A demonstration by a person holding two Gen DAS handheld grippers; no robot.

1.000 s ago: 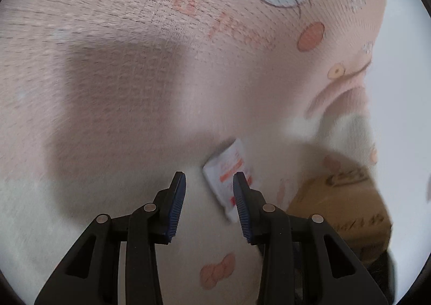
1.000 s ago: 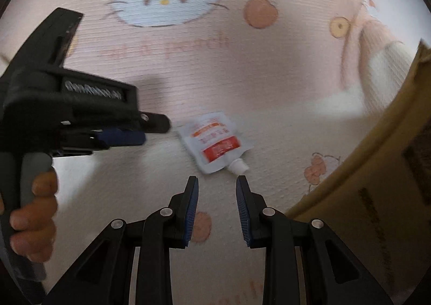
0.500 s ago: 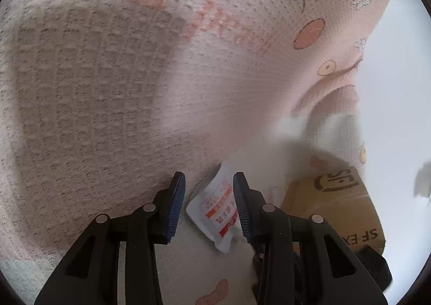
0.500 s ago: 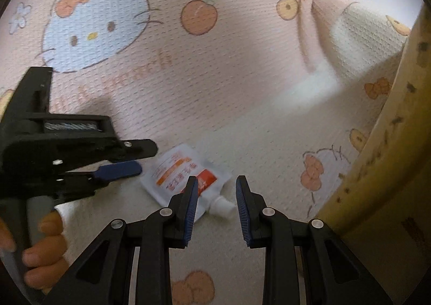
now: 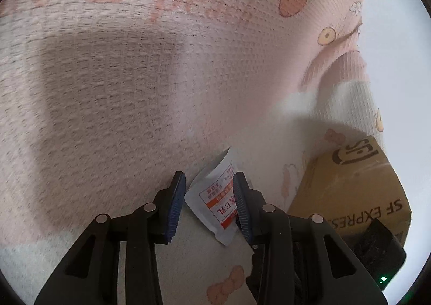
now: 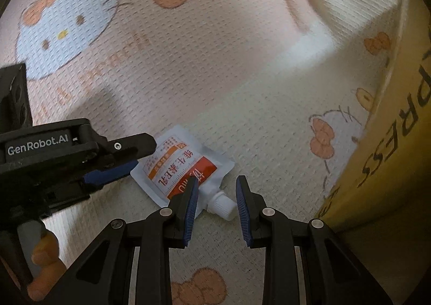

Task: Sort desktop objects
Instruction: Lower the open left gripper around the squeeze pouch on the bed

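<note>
My left tongs stood apart astride the white pouch, my right tongs apart around its cap.

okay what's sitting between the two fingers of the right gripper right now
The white screw cap of the spouted pouch lies between the right gripper's fingers, seen in the right wrist view; the pads are not pressing on it.
</note>
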